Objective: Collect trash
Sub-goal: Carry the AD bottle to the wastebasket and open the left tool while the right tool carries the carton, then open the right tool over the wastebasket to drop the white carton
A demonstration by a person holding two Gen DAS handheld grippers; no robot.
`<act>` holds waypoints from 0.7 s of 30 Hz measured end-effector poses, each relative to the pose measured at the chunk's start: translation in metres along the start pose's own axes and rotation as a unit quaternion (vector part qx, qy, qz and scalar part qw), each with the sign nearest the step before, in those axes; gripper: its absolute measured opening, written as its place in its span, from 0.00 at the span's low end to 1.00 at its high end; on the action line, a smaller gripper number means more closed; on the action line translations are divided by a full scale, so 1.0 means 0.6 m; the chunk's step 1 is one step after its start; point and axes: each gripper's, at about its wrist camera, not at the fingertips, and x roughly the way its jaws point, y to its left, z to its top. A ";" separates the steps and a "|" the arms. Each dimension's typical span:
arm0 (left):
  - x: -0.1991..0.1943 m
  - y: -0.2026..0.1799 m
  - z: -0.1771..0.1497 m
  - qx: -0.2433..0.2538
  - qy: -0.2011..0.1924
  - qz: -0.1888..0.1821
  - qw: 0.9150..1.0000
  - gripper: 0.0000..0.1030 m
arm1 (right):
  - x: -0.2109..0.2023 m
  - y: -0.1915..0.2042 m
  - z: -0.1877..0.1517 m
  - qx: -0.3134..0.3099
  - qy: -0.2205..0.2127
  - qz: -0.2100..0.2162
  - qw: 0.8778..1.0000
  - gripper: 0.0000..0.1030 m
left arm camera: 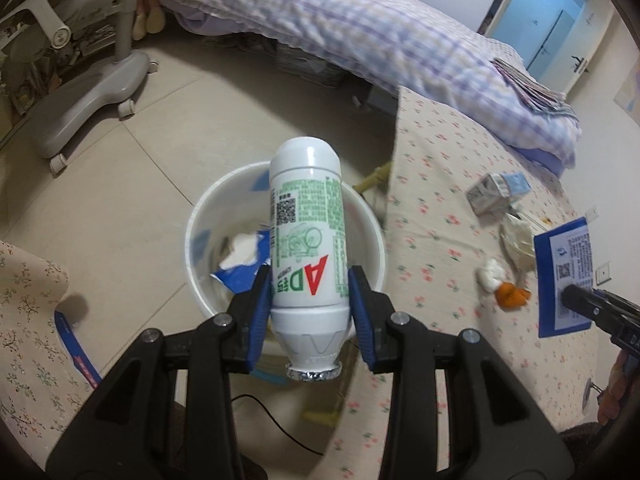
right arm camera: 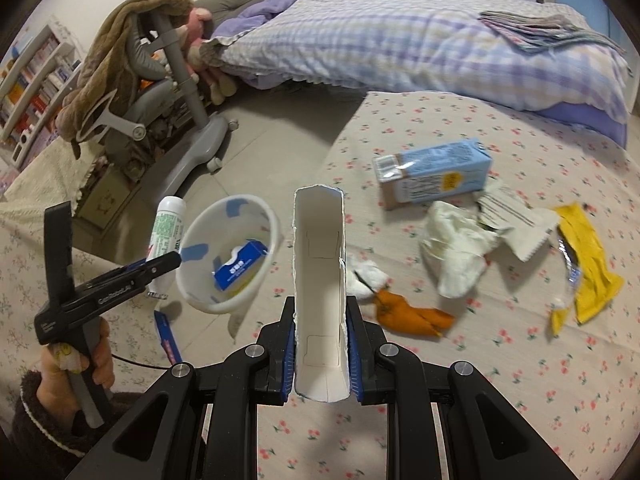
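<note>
Blue-padded fingers of the left gripper are clamping a white drink bottle by its lower body, foil mouth pointing back toward the camera. Just beyond and beneath the bottle, the white bin is sitting on the floor (paper scraps and a blue box already inside). The right gripper is squeezing a torn-open blue carton between its pads. Ahead and to the right of those fingers, orange peel, crumpled tissue, a milk carton and a yellow wrapper are lying on the floral tablecloth.
</note>
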 end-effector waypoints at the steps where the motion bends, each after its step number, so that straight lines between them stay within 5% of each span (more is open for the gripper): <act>1: 0.003 0.005 0.002 -0.001 -0.001 0.003 1.000 0.39 | 0.005 0.006 0.003 -0.003 0.000 0.002 1.000 0.21; 11: 0.016 0.054 0.018 -0.012 0.000 0.014 1.000 0.40 | 0.044 0.057 0.027 -0.026 -0.007 0.022 0.999 0.21; 16: 0.007 0.061 0.016 -0.021 -0.002 0.027 0.999 0.72 | 0.067 0.085 0.036 -0.041 -0.008 0.034 0.999 0.21; 21: 0.003 0.066 0.016 -0.031 0.017 0.060 0.998 0.77 | 0.100 0.110 0.045 -0.056 -0.005 0.035 0.998 0.21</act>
